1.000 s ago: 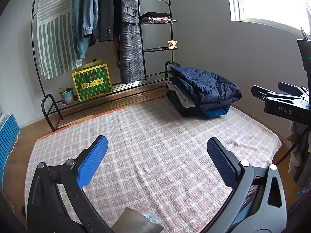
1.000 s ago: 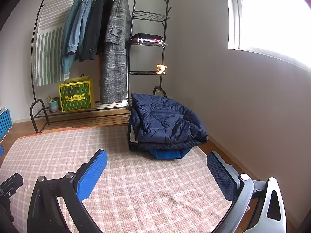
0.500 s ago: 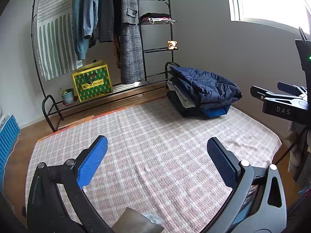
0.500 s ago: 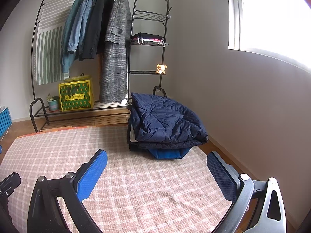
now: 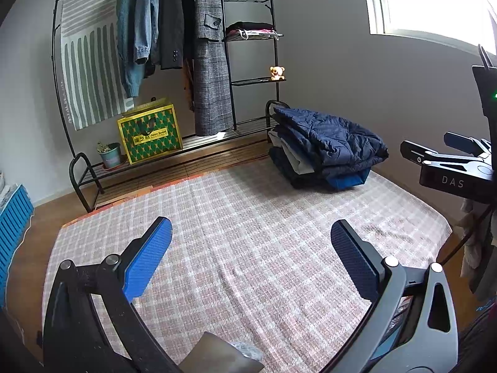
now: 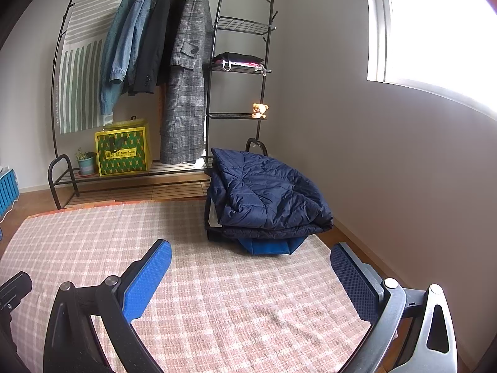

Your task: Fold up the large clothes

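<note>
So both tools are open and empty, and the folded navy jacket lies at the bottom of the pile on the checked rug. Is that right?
Not quite. The navy jacket lies on top of the pile, not at the bottom; a blue garment shows beneath it, as the right wrist view shows. The rest holds: the left tool and right tool are open and empty, and the pile sits on the checked rug.

Checked rug [image 5: 264,233], black garment rack [image 6: 217,71] with teddy bear [image 6: 259,110], green-yellow bag [image 6: 122,152], potted plant [image 6: 85,160].

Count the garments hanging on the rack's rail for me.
4, left to right: a teal-blue jacket, a denim jacket, a black blazer, a grey plaid coat. They overlap, so another may hang hidden behind.
</note>
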A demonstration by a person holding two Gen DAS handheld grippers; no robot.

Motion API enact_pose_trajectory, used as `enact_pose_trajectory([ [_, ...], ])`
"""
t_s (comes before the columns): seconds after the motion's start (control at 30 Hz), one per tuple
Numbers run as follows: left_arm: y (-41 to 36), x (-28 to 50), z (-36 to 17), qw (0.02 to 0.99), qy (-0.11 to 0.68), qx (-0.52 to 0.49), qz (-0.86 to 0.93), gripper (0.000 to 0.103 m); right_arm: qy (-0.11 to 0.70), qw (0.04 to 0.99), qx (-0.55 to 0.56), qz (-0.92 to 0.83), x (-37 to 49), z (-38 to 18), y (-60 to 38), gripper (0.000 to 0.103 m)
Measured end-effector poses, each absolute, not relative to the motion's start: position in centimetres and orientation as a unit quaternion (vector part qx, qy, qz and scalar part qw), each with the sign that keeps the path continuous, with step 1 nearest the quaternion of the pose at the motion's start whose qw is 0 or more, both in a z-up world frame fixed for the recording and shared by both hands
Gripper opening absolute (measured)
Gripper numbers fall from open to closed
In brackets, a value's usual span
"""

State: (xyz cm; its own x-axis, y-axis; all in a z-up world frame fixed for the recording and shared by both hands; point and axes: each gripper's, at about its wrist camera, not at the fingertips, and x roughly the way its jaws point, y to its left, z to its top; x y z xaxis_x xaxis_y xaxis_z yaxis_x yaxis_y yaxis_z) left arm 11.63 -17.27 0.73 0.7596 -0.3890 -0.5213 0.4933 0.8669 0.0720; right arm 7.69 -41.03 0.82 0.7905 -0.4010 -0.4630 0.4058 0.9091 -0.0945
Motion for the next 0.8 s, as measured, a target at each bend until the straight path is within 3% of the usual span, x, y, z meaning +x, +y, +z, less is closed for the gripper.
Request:
enact_pose_trajectory([
  [0.8,-16.0,12.3,1.2,0.935,0.254,0.109,-0.222,0.103,0.258,0.944,-0.008,-0.205,8.8,0.1,-41.0,0.103],
])
